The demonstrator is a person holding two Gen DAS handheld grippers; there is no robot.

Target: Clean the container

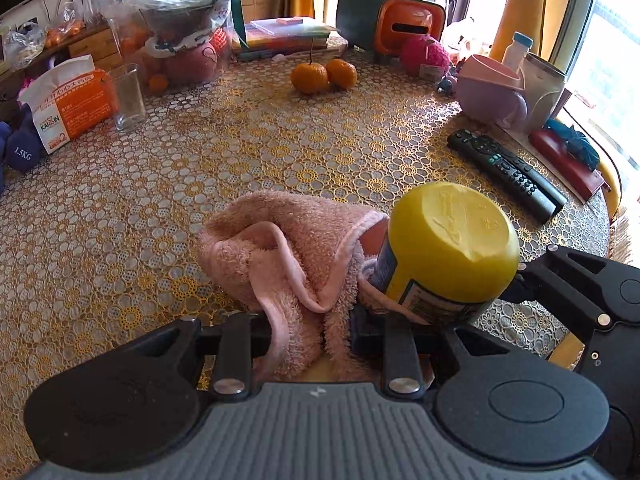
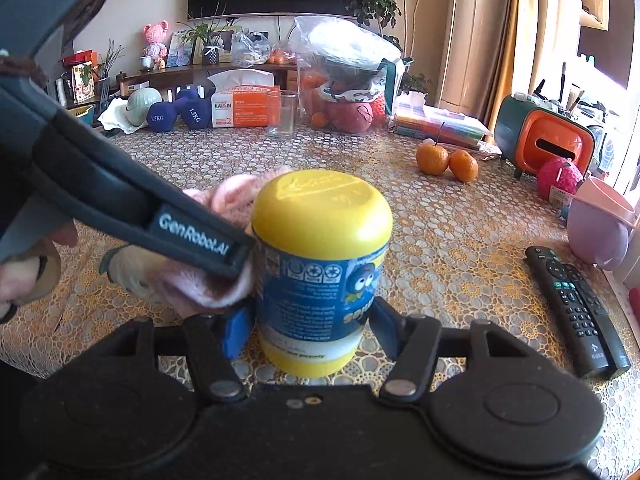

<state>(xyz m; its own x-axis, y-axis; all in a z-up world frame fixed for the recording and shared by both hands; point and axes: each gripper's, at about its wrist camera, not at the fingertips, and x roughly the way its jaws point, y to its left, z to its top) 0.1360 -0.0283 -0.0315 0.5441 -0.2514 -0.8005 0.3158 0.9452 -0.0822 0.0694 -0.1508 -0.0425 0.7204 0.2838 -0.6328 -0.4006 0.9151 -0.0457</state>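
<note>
Container: yellow plastic tub, domed yellow ends, blue printed label that reads upside down, clamped by the right gripper, blue pads pressed on both sides of the label, near the front edge of the table. Left gripper is closed on a pink terry towel, soft, bunched, hemmed edge; the towel touches the container's left side. In the right wrist view the left gripper's dark body crosses in from the left, its tip against the tub wall. Table is round, covered with a gold and white lace-pattern cloth. Nearest obstacle: black remote, flat, to the right of the tub, near the table rim. Further back, well apart: two oranges, clear glass, orange tissue pack, purple dumbbells, bagged fruit basket, pink ball, lilac bowl. Middle of the table is open room; clutter lines the far and right edges.
</note>
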